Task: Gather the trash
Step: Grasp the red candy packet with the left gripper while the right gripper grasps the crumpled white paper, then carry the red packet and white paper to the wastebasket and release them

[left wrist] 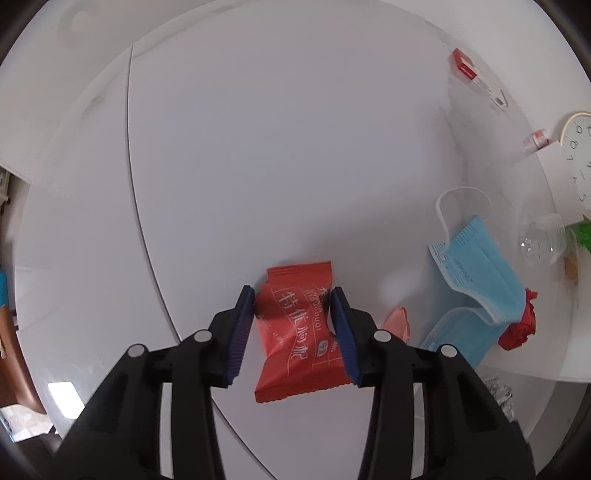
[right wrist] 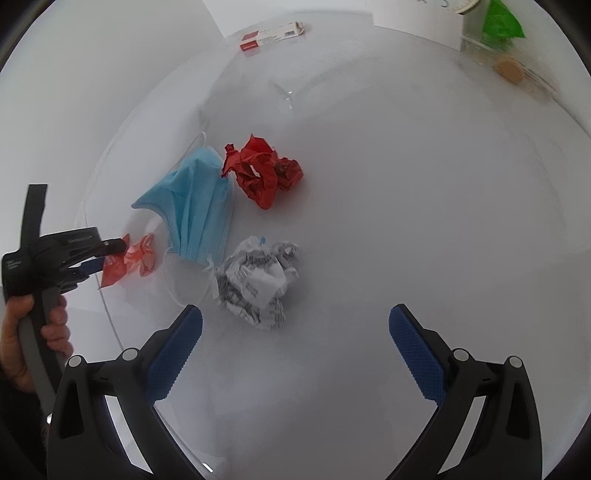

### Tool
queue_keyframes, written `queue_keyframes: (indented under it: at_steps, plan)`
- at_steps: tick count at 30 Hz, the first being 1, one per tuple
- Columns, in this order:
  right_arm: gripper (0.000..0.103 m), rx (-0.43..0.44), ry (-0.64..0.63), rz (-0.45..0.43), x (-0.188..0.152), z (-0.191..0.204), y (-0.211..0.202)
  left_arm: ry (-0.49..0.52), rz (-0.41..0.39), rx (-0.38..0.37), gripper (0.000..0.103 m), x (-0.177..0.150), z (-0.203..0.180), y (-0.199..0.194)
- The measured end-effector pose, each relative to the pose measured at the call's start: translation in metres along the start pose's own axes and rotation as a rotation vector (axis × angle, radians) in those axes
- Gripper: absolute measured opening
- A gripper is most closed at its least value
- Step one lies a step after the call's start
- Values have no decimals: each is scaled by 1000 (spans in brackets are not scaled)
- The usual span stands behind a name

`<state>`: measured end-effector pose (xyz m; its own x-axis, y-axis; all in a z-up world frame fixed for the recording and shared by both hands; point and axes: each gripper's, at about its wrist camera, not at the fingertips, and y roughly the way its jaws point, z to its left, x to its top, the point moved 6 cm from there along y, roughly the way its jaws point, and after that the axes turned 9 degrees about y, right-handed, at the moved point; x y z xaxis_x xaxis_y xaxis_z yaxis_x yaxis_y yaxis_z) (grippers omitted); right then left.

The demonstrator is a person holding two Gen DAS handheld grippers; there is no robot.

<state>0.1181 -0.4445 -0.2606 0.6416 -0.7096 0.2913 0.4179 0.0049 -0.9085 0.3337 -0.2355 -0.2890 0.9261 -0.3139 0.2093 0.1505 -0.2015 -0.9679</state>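
My left gripper (left wrist: 293, 304) is shut on a red snack wrapper (left wrist: 299, 332) with white print, its blue pads pinching the wrapper's sides just over the white table (left wrist: 277, 147). It also shows in the right wrist view (right wrist: 107, 254), holding the wrapper (right wrist: 112, 271). A pink crumpled paper (right wrist: 142, 254), a blue face mask (right wrist: 195, 206), a red crumpled paper (right wrist: 262, 173) and a crumpled printed white paper (right wrist: 258, 280) lie on the table. My right gripper (right wrist: 295, 350) is open and empty, just in front of the white paper.
A red and white box (right wrist: 271, 35) lies at the far edge. A clear plastic cup (left wrist: 543, 240), a white clock (left wrist: 578, 162), a green item (right wrist: 502, 20) and a cork (right wrist: 509, 70) are at the back right. Foil (left wrist: 498, 395) lies near the table edge.
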Motion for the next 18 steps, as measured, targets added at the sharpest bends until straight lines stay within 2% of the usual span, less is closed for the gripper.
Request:
queue_keyframes:
  at_steps: [3,6,8,10,12,18]
  plan:
    - [100,1,-20,15,4,9,12,-7,2,-24,39,-5,7,-2]
    - [94,5,-31,23,7,18,25,-17,2,-39,39,-12,13,-4]
    - [83,8,-32,37,7,21,35,-18,3,-42,39,-16,17,-6]
    - [62,14,-27,56,7,22,43,-20,2,-45,38,-20,22,-9]
    - [56,3,-38,35,8,22,41,-25,-2,-52,38,-26,26,-15]
    - [53,16,-32,7,1,12,20,-3,-37,-47,38,-46,36,-43]
